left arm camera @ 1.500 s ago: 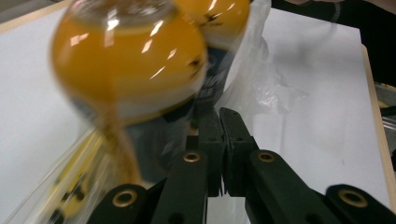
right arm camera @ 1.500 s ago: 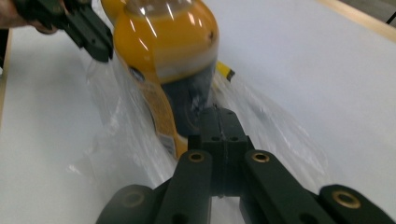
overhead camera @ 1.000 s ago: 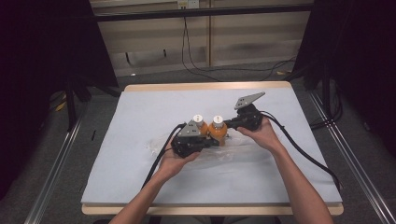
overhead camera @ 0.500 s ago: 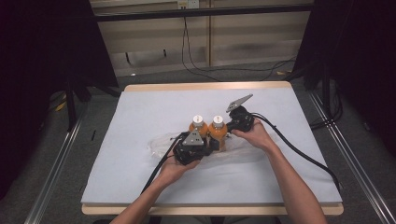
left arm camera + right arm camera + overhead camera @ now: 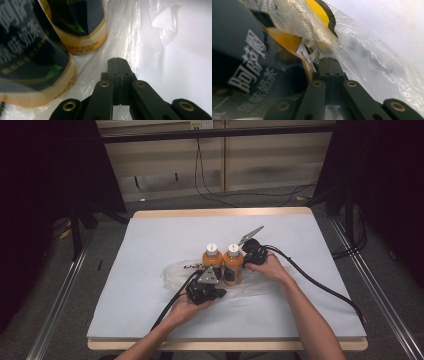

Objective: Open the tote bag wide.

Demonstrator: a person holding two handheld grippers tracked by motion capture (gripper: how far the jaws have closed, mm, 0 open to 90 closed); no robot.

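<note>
step: lower the bag rim | bottles [image 5: 222, 262]: upright side by side on plastic bag [image 5: 172, 270], table [image 5: 150, 240] middle | left gripper [image 5: 116, 61]: clenched on bag film | right gripper [image 5: 328, 60]: clenched on bag film | advice: pull both sides evenly, do not tip bottles

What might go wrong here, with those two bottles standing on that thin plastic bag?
Tugging the clear plastic bag could tip the two upright bottles, which stand close together on it. The film looks flimsy and may tear where the shut left gripper and right gripper meet it.
</note>
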